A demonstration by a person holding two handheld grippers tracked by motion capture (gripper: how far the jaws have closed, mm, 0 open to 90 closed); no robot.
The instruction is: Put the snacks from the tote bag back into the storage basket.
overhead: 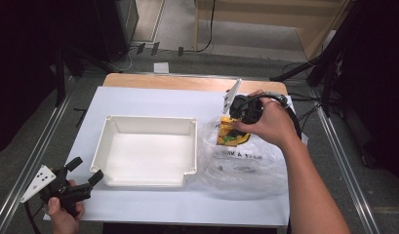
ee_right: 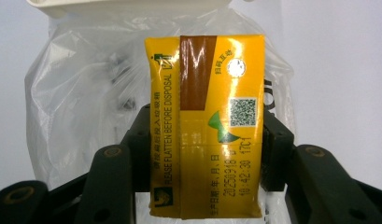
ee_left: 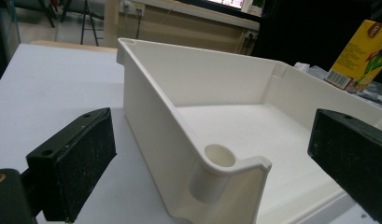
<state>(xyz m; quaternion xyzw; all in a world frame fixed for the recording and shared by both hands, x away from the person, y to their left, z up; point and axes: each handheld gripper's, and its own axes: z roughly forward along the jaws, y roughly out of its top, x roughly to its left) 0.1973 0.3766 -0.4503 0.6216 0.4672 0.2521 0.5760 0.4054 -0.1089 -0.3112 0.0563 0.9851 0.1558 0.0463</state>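
Note:
A yellow drink carton [ee_right: 207,126] with a brown stripe is clamped between the jaws of my right gripper [ee_right: 207,154], which is shut on it. In the high view the right gripper [overhead: 234,126] holds the carton [overhead: 229,134] over a clear plastic bag [overhead: 243,161] lying right of a white tray [overhead: 143,183]. The bag [ee_right: 81,102] lies behind the carton in the right gripper view. My left gripper [overhead: 86,171] stands open at the tray's near left corner [ee_left: 226,163], jaws on either side of it and apart from it. The carton [ee_left: 361,56] is at the far right.
A white sheet [overhead: 148,97] covers the table, with a wooden strip [overhead: 187,81] along the far edge. Bare sheet lies left of the tray and along the front edge. Cables and stands sit on the floor beyond the table.

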